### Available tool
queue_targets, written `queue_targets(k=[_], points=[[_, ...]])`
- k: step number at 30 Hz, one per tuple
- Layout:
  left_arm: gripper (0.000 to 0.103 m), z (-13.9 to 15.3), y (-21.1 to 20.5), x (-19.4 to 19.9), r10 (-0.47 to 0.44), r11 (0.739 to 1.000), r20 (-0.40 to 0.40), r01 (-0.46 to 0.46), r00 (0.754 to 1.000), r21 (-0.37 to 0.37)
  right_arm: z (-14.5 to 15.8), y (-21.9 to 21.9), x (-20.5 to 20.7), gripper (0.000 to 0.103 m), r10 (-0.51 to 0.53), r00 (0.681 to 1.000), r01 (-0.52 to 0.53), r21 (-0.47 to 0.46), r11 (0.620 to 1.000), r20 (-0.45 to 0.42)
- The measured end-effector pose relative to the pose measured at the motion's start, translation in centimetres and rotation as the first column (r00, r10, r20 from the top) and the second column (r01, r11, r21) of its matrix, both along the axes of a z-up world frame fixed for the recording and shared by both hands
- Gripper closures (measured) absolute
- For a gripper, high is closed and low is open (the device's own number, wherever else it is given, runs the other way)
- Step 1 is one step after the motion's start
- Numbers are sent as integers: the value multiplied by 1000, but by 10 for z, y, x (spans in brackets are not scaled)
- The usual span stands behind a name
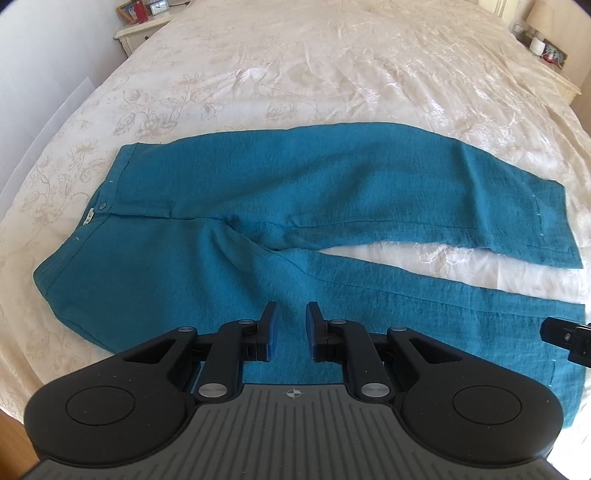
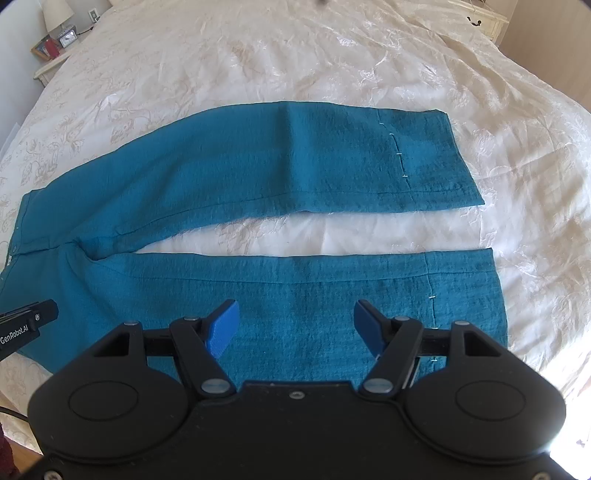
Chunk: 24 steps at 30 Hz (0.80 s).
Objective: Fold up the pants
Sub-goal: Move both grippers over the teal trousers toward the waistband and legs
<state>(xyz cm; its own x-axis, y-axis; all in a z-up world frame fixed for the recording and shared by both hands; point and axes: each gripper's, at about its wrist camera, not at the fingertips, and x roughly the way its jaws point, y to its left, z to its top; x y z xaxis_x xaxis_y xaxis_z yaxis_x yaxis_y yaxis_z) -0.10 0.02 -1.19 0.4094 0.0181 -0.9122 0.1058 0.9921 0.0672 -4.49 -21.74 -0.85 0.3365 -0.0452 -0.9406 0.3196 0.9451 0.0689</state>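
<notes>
Teal pants [image 1: 295, 192] lie flat on a bed, waistband [image 1: 92, 210] to the left and both legs running right with a strip of bedcover between them. My left gripper [image 1: 291, 314] hovers over the near leg close to the crotch, its jaws only a narrow gap apart with nothing between them. In the right wrist view the pants [image 2: 258, 166] show both hems at the right. My right gripper [image 2: 295, 314] stands wide open above the near leg, close to its hem, holding nothing. Each gripper shows at the edge of the other's view.
The cream floral bedcover [image 1: 295, 55] spreads around the pants on all sides. A nightstand [image 1: 140, 26] with a clock and frames stands at the far left, another nightstand [image 1: 546, 51] with a lamp at the far right.
</notes>
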Motion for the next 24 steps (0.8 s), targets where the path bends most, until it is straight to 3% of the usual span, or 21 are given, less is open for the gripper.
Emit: queue_targets(k=[11,19,24], points=[[87,15,-8,21,3,996,155,-17,988,86,3,-7,12,33,20,1000,-20,-17,1000,19],[87,21,-4,28,64,998,189,-68,980,12,3,-12,18,33,30,999,-30,-8,1000,27],[87,19,3,36,90,996,130,-87,987,-29,2,-13,22,33,45,999,-45,-4,999,18]])
